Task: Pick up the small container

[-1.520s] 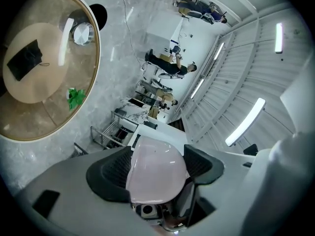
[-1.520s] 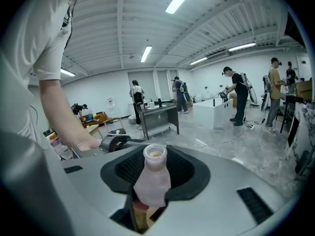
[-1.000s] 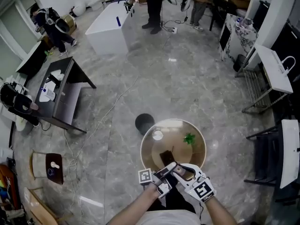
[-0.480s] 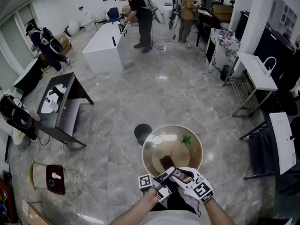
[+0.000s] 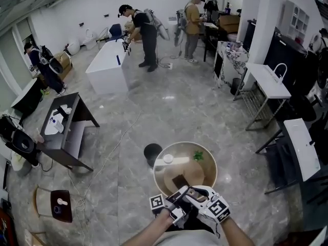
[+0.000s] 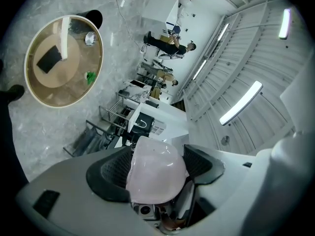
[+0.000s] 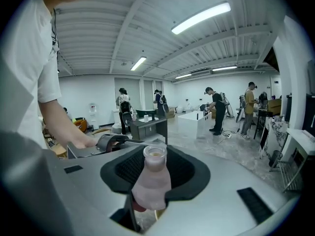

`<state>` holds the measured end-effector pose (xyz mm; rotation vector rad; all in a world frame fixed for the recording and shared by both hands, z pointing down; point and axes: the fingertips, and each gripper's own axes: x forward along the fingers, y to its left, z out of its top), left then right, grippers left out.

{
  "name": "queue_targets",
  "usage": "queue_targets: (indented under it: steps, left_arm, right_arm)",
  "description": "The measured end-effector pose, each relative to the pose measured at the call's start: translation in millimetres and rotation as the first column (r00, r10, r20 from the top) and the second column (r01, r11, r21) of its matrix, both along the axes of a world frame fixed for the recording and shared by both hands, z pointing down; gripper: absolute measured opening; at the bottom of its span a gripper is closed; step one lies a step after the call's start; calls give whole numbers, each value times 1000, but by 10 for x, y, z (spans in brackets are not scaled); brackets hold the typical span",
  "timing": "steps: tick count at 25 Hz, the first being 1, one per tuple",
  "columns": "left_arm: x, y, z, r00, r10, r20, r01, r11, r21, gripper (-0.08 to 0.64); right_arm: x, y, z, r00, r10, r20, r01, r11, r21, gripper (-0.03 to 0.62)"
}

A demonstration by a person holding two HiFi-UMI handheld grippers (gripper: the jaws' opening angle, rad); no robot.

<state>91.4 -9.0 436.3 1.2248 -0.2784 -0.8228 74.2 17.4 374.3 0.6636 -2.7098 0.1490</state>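
Container seems pinched by both your left tool and right tool, steadied off the desk, lower centre.

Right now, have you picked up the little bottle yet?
Yes, done: the small frosted pink bottle is off the round tan table, gripped in the right hand-held gripper. The left hand-held gripper grips a rounded pale pink piece. Nothing of the pickup looks left.

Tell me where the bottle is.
The bottle is clamped in the right gripper, low centre of the right gripper view. In the head view it is bottom centre at the table's near edge, beside the left gripper, which grips a pink thing.
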Motion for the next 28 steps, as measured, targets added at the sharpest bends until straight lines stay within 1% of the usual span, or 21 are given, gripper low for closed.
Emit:
queue_targets:
  steps: [6,11,19,24,28]
  left_arm:
    - [109,149,-120,1000,0,1,0,1000,14,347]
    - [200,164,-233,1000,-19,9,19,999,43,347]
    - [353,139,-358,999,-47,-3,47,997,68,345]
    - [420,104,-406,998,-60,-1,60,995,80,347]
    - [487,108,-426,998,-60,3,59,995,77,345]
  right_arm:
    - [111,154,-108,1000,0,21,0,1000,14,152]
    - [219,181,-172,999,-14,34,13,1000,23,152]
    - [374,178,-284,996,-81,35,80,996,30,152]
    - [445,150,-332,995,-88,50,86,995,45,152]
    - [513,152,-361,995,-84,55,82,996,39,152]
